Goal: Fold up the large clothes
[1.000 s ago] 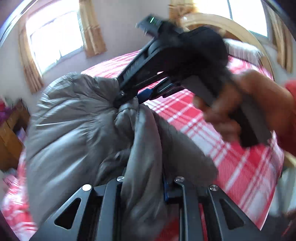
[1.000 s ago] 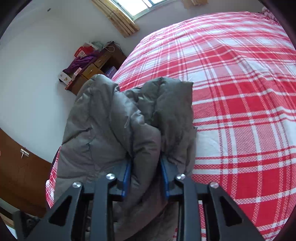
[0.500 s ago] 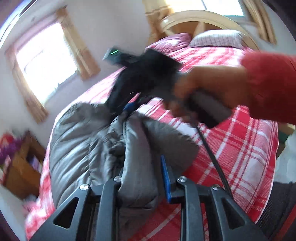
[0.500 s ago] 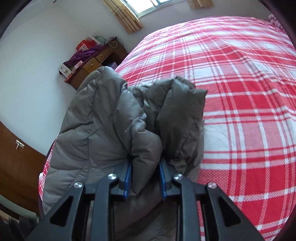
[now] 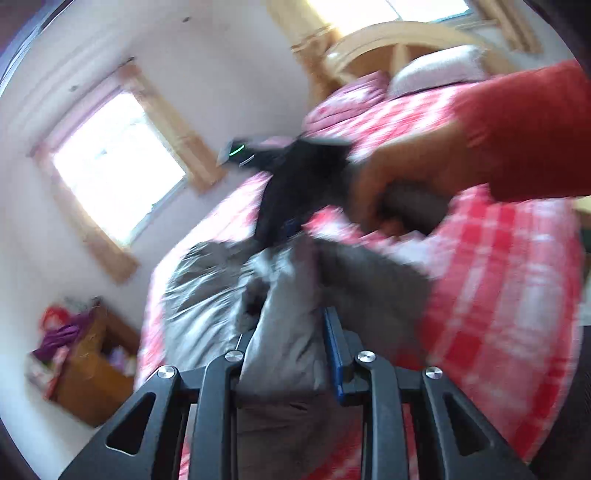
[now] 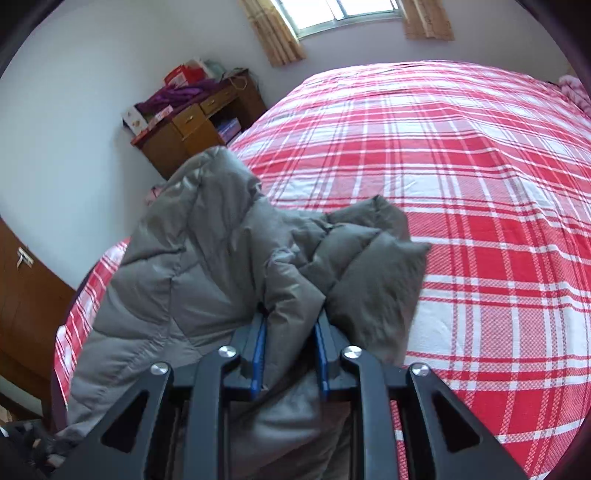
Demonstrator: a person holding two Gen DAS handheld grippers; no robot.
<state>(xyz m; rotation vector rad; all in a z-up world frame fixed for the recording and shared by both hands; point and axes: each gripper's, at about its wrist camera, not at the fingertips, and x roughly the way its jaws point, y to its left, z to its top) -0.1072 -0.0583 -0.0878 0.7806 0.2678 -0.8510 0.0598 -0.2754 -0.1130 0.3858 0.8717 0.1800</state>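
With both grippers' jaws clenched on the gray puffer jacket [image 6: 207, 266], we should lower it evenly onto the plaid bed [image 6: 461, 177], left gripper [image 5: 284, 347] level with right gripper [image 6: 290, 354].

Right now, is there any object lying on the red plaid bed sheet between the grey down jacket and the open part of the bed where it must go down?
Nothing visible does. Both tongs, left and right, are shut on the grey down jacket, and the plaid bed sheet beyond it shows only bare fabric. Pillows lie far off at the headboard.

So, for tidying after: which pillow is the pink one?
The pillow nearer the wall; the other pillow, against the headboard, looks whitish.
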